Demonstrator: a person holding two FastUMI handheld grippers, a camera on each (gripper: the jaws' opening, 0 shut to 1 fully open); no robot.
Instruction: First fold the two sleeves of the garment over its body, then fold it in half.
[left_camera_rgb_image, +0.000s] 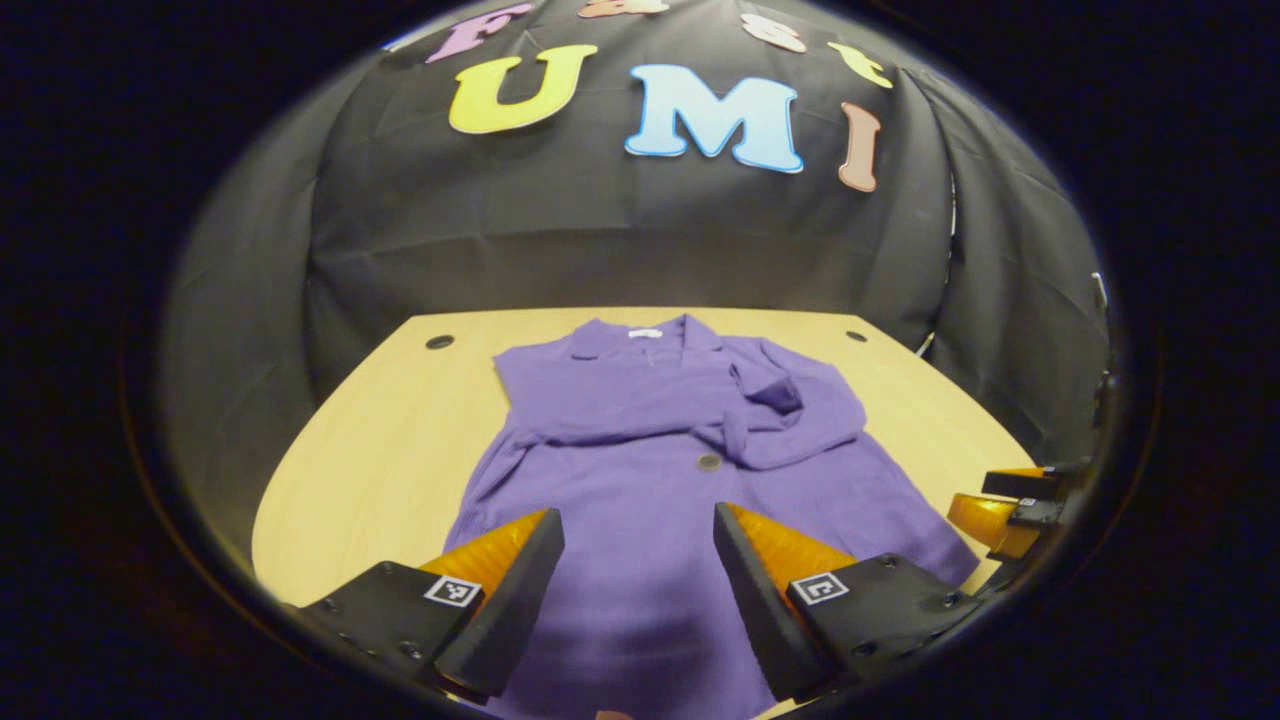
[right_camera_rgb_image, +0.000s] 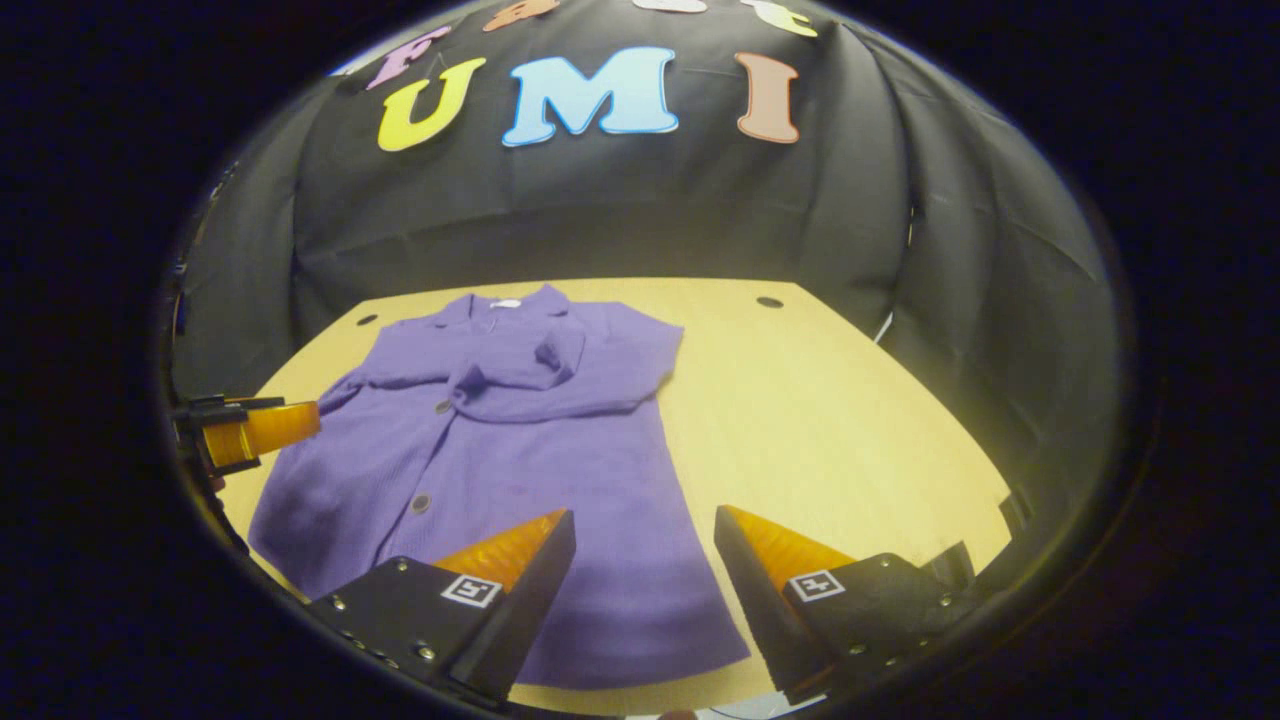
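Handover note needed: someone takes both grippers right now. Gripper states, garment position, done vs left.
Left gripper: open, holding nothing, over the lower part of the purple garment.
Right gripper: open, holding nothing, above the garment's hem corner on its side.
Garment lies flat on the wooden table, collar at the far edge.
Done: both sleeves look folded across the chest.
Left: fold it in half.

You stand in a recording booth, not a home: black cloth (left_camera_rgb_image: 600, 230) hangs in folds as the wall right behind the far edge of a pale wooden desk (right_camera_rgb_image: 850, 420). The desk has round cable holes (left_camera_rgb_image: 439, 342) near its far corners, as office desks have.
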